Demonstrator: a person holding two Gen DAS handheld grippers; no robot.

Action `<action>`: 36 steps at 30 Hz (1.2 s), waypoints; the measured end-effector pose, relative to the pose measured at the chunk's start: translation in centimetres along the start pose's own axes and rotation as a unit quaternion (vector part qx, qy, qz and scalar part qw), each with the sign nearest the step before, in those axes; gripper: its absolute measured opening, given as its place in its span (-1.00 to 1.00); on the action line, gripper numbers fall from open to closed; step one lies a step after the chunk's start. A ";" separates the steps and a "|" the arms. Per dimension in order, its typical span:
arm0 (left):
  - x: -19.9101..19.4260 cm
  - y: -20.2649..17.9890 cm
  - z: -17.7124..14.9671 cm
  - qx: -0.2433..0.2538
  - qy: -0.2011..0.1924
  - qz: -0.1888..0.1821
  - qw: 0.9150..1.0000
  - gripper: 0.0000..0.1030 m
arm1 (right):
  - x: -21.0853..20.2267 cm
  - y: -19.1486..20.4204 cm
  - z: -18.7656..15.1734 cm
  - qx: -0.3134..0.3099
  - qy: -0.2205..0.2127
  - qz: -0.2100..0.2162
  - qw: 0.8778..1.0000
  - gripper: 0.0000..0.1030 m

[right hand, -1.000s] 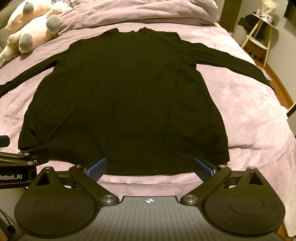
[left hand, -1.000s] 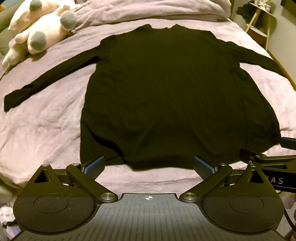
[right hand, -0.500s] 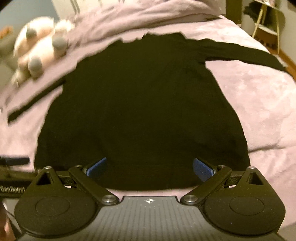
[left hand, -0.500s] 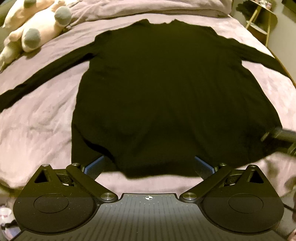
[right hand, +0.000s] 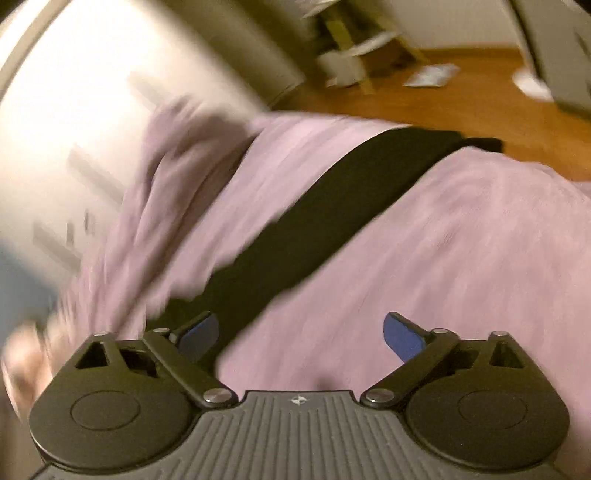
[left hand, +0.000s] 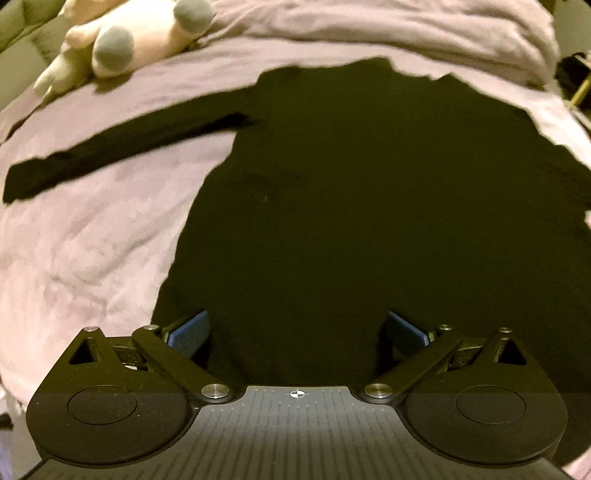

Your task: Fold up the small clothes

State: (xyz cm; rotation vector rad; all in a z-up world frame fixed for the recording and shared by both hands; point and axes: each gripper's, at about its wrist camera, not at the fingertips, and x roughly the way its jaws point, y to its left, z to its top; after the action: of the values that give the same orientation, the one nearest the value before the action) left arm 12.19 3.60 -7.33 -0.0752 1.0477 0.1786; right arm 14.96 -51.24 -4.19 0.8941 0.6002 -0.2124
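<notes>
The left gripper point(left hand: 297, 330), black with blue ribbed pads, has its jaws spread wide and nothing between them; it hangs over the near hem of the black long-sleeved top point(left hand: 354, 206). That garment lies flat on the rumpled mauve fleece blanket point(left hand: 85, 240) that covers the bed, its body filling the middle of the left wrist view, neckline at the far end. One sleeve point(left hand: 122, 151) runs out to the left and far, straight, its cuff resting on the blanket well apart from the body. Beyond that sleeve, at the far left, lies a cream plush toy with grey paw pads point(left hand: 129, 40), touching the blanket but not the garment. A heap of the same mauve bedding point(left hand: 388, 33) is bunched along the far edge, past the neckline.

The right gripper point(right hand: 301, 332), same black build with blue pads, is likewise opened wide and grips nothing. Its view is badly smeared by motion. The left-hand pad sits over the near end of the other black sleeve point(right hand: 332, 210), which crosses the blanket point(right hand: 461, 266) on a diagonal toward the far right, its cuff at the bed's edge; whether the pad touches the cloth I cannot tell. Past the edge is a brown wooden floor point(right hand: 461, 92) with pale blurred objects on it, and a light wall point(right hand: 74, 103) fills the far left
</notes>
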 end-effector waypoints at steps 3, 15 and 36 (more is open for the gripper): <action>0.8 -0.2 0.0 0.005 -0.002 0.008 1.000 1.00 | 2.8 -3.8 3.4 0.088 -0.025 -0.007 0.996 0.08; 1.6 1.3 -0.3 -0.020 0.004 -0.041 0.999 1.00 | 7.4 -10.2 8.0 0.229 -0.109 -0.008 0.967 -0.57; -1.5 3.4 2.1 -0.046 -0.049 -0.144 0.987 1.00 | 4.4 19.6 -11.1 -0.532 -0.026 0.116 0.838 0.08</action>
State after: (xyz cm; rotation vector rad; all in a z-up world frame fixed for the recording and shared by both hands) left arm 12.61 7.09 -4.88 -0.2961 0.9190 -0.0315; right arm 22.25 -30.16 1.06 -0.1366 0.4478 0.3151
